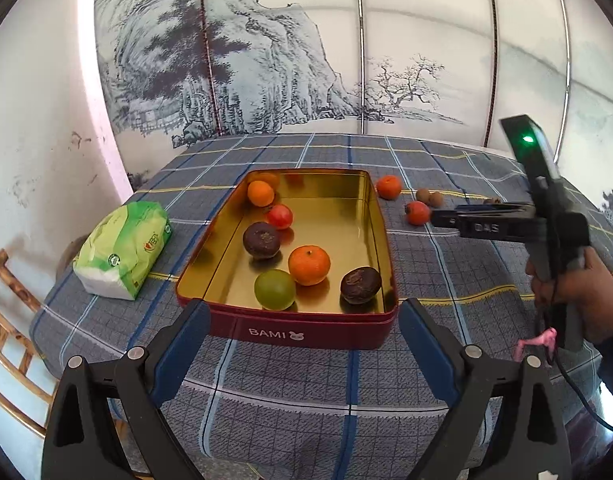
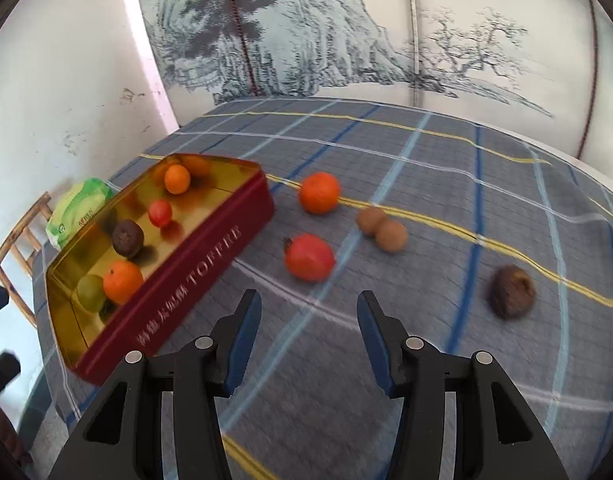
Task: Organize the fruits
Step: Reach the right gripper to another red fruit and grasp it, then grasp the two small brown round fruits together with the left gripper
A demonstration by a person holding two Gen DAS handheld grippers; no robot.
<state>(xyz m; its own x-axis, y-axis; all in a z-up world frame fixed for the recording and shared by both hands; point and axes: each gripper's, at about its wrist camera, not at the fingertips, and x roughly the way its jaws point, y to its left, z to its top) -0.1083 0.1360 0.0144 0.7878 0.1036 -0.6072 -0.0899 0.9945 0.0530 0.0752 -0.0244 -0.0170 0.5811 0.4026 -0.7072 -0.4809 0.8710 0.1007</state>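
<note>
The right half of the gold-lined red rectangular tin [image 1: 370, 216] is left bare. On the grey checked tablecloth [image 2: 426, 152], open cloth is found beyond the loose round orange mandarin [image 2: 319, 193], the red pomegranate-like fruit [image 2: 309, 257] and the two brown kiwis [image 2: 382, 229].

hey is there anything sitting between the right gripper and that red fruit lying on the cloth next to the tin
Nothing visible does. In the right wrist view, the right gripper is open and empty, and only bare checked cloth lies between it and the red fruit. The tin stands off to the left, clear of that line.
</note>
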